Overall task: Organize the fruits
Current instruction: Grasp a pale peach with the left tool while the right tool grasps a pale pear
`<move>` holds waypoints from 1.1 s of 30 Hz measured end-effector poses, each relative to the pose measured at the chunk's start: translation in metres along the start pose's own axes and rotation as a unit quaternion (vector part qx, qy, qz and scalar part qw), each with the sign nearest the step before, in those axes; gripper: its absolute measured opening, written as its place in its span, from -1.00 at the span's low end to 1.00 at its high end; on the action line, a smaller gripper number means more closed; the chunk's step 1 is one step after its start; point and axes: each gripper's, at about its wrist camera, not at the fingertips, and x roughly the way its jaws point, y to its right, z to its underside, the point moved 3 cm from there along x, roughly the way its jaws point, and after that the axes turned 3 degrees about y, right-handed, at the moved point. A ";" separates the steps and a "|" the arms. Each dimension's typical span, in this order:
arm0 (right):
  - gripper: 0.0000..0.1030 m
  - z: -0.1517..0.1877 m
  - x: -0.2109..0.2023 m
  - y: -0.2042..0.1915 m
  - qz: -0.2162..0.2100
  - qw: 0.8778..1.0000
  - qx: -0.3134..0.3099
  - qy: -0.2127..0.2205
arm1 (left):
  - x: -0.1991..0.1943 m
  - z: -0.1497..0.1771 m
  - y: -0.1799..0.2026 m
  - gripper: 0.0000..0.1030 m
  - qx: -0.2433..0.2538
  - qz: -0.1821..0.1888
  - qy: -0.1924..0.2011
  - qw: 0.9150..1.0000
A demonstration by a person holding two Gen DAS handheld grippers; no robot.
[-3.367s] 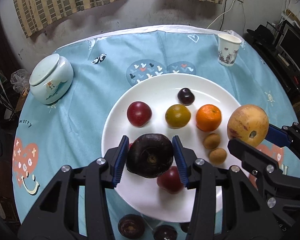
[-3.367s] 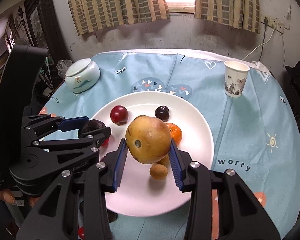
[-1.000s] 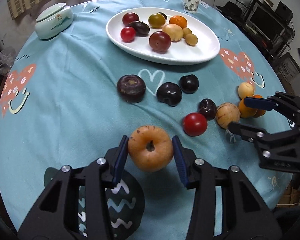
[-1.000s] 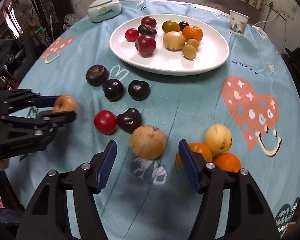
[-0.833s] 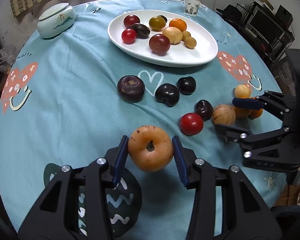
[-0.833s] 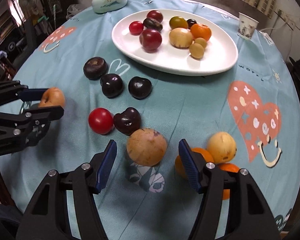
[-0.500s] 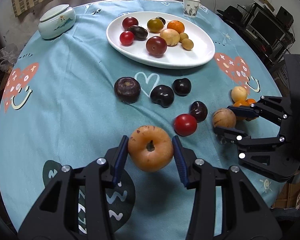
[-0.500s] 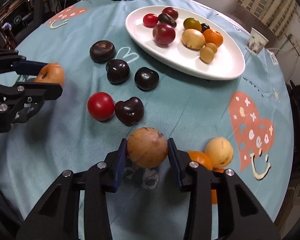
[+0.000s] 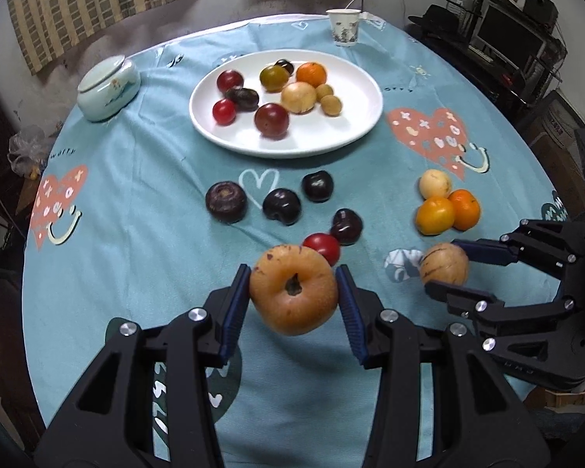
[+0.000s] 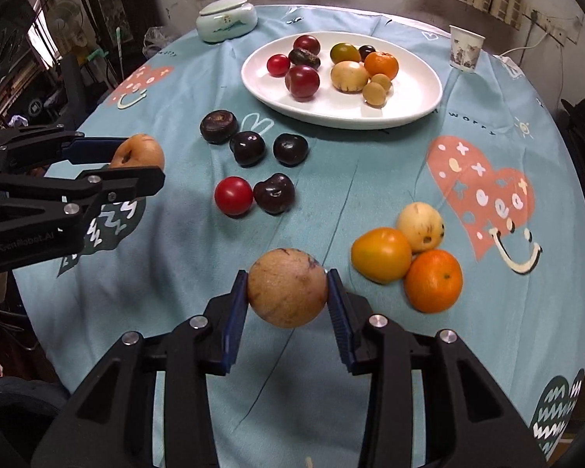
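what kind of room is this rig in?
Most likely a lived-in home room, not a lab: a round table under a printed tablecloth, striped curtains over a window, and a monitor on cluttered shelving at the side.

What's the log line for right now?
left gripper: shut on tan pear | right gripper: shut on brown fruit | white plate: nine fruits

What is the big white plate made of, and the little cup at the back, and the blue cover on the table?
The plate looks like glazed ceramic: smooth, white and shiny, though it might be melamine. The cup looks like paper: thin wall, rolled rim, dull printed picture. The table cover looks like soft woven cloth: matte, with small creases and printed hearts.
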 end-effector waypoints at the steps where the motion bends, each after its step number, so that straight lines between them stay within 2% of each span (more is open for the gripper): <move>1: -0.22 0.002 -0.003 0.000 -0.004 1.000 0.003 0.002 | -0.003 -0.001 0.004 -0.13 0.004 0.000 0.003 1.000; 7: -0.22 0.016 -0.010 -0.009 -0.018 1.000 -0.002 0.000 | -0.011 -0.001 0.023 -0.12 0.025 0.001 0.006 1.000; 14: -0.21 0.037 -0.008 -0.019 -0.035 0.999 -0.007 -0.014 | 0.002 0.012 0.038 -0.12 0.038 0.003 -0.024 0.999; 24: -0.21 0.017 -0.011 -0.007 -0.036 0.999 0.000 0.000 | 0.006 -0.006 0.034 -0.12 0.033 0.002 -0.015 0.999; 33: -0.21 0.016 0.006 -0.013 -0.053 0.998 -0.007 -0.022 | 0.027 0.000 0.027 -0.12 0.023 0.007 -0.044 0.999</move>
